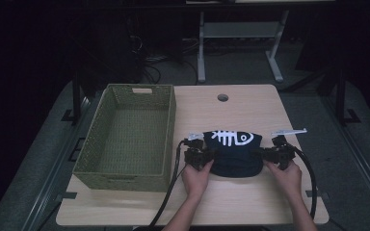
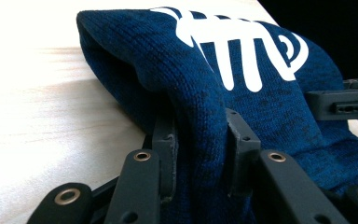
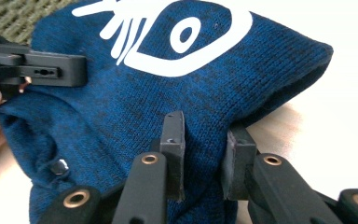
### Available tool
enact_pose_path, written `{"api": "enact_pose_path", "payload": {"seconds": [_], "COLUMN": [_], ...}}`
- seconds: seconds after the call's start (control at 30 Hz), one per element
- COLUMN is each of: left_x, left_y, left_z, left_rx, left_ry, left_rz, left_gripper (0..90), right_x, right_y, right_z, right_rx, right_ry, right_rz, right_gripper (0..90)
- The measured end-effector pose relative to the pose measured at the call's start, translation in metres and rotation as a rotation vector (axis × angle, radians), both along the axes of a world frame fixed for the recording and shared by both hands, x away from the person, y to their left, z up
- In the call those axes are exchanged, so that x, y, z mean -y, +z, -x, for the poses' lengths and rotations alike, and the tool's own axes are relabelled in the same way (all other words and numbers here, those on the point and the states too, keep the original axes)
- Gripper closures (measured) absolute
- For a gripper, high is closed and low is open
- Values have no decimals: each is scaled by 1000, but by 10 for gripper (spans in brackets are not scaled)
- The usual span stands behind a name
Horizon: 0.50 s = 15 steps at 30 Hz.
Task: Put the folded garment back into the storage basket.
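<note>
My left gripper (image 1: pixel 211 155) has its jaws clamped on a fold of the dark blue knitted garment (image 1: pixel 235 153), pinching the left edge of it; in the left gripper view the knit (image 2: pixel 261 107) bunches up between my two black jaws and rises over them. My right gripper (image 1: pixel 260 154) does the same on the other side: its jaws are pressed shut on a ridge of the same blue knit (image 3: pixel 135 102), with cloth squeezed between the pads.

The garment lies on the light wooden tabletop (image 1: pixel 250 202), near my edge of it, stretched between my two grippers. Its white fish-skeleton print (image 1: pixel 231 138) faces up, on the part farther from me. In the right gripper view I see my left gripper (image 3: pixel 32 69) across the cloth, and a small metal snap (image 3: pixel 59 166) low on the knit.

To the left of the garment, close but apart from it, stands a green woven basket (image 1: pixel 168 125) on the tabletop.
</note>
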<state>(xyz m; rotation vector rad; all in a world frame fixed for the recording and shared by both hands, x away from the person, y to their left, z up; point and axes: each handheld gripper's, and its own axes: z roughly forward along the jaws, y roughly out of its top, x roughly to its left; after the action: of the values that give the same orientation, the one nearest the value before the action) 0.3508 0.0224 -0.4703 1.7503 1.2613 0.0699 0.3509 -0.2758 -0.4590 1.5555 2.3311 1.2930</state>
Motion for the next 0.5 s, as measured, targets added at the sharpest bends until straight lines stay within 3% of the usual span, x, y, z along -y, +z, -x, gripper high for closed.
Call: {"api": "enact_pose_path", "payload": {"seconds": [0.2,0.5], "left_x": [4,6], "left_y": [15,56], "left_z": [7,16], "left_rx": [38,136], "left_ry": [-16,-62], "left_rz": [29,35], "left_gripper": [701,699], "right_x": [7,13], "right_y": [15,46], "right_z": [8,25], "right_rx": [24,90], "right_ry": [-5,-17], "right_rz": [-24,-75], "right_gripper": [742,743]}}
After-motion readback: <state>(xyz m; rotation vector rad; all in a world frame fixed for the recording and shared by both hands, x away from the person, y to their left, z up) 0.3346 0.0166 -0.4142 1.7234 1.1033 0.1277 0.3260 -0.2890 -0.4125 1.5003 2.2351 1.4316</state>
